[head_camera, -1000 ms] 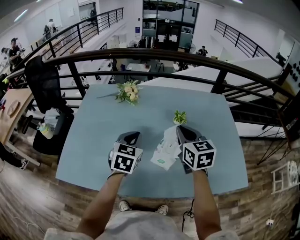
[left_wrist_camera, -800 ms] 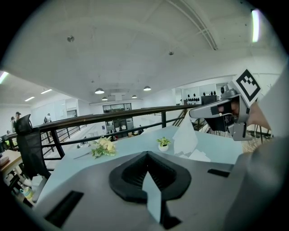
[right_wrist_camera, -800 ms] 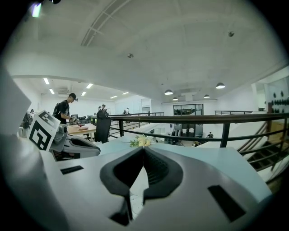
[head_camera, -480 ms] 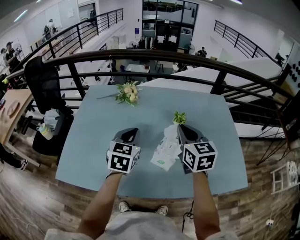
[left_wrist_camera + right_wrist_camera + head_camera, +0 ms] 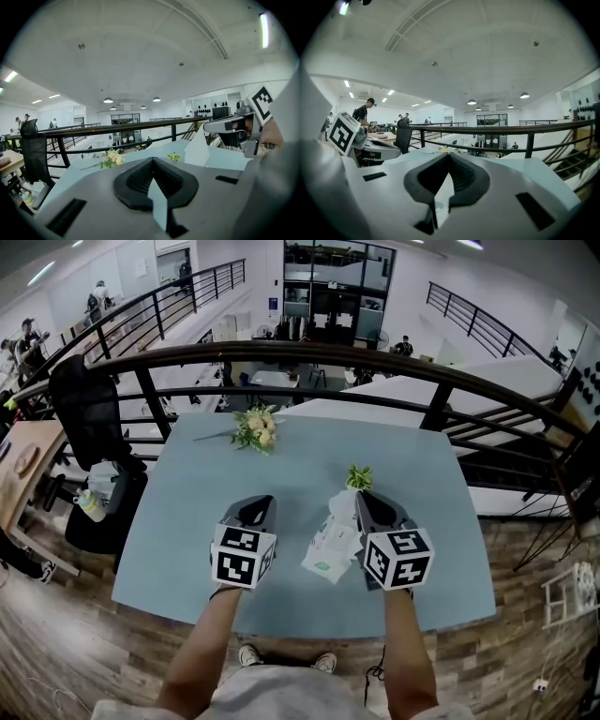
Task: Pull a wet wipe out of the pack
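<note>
1. Pale blue table [image 5: 187,521] on a mezzanine; a dark railing [image 5: 309,352] runs along its far edge with an open office beyond; a black chair [image 5: 84,409] stands off its left side.
2. Far left on the table lies a bunch of flowers [image 5: 255,426]; further right, near the middle, stands a small green plant [image 5: 359,474].
3. Over the near left of the table hovers the left gripper [image 5: 255,509], apart from the pack; its own view shows the jaws drawn together with only a pale sliver in the slit; whether that sliver is a wipe or the table seen through, I cannot tell; the head view shows no sheet trailing from it.
4. Compared with a second ago, its marker cube sits slightly further left and nearer; it has drifted a little away from the pack, not toward it.
5. Between the two grippers is the wipe pack [image 5: 328,542], white with green print, with its far corner up at the right gripper's tip.
6. On the right, the right gripper [image 5: 364,502] has its jaws pinched tight on a thin edge of the pack; white with a touch of green shows in its slit; it sits much as it did a second ago.
7. Judging from this, the pack is steadied but no wipe is visibly out; the left gripper probably has to come back to the pack's opening and take the sheet.
</note>
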Motion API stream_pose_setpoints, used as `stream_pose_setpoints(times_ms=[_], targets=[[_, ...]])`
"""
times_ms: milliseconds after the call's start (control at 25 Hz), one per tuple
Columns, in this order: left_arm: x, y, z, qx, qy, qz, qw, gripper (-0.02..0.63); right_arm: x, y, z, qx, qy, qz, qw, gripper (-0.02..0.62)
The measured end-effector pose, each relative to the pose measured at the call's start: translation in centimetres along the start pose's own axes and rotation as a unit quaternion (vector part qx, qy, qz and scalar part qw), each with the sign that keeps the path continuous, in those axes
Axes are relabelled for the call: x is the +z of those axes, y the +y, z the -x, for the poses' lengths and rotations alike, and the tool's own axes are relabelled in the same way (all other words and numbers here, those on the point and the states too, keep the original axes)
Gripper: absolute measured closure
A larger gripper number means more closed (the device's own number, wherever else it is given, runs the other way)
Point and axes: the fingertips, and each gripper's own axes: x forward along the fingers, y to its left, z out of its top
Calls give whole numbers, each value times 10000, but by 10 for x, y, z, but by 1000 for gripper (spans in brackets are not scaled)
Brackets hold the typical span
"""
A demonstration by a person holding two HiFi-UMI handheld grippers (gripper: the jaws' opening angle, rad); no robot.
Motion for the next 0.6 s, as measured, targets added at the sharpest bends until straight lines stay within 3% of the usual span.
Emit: stream_pose_setpoints(times_ms=[600], targets=[[-2, 1, 0, 14, 7, 35, 10000, 609, 0, 0, 2, 33, -11, -32, 10000, 589]])
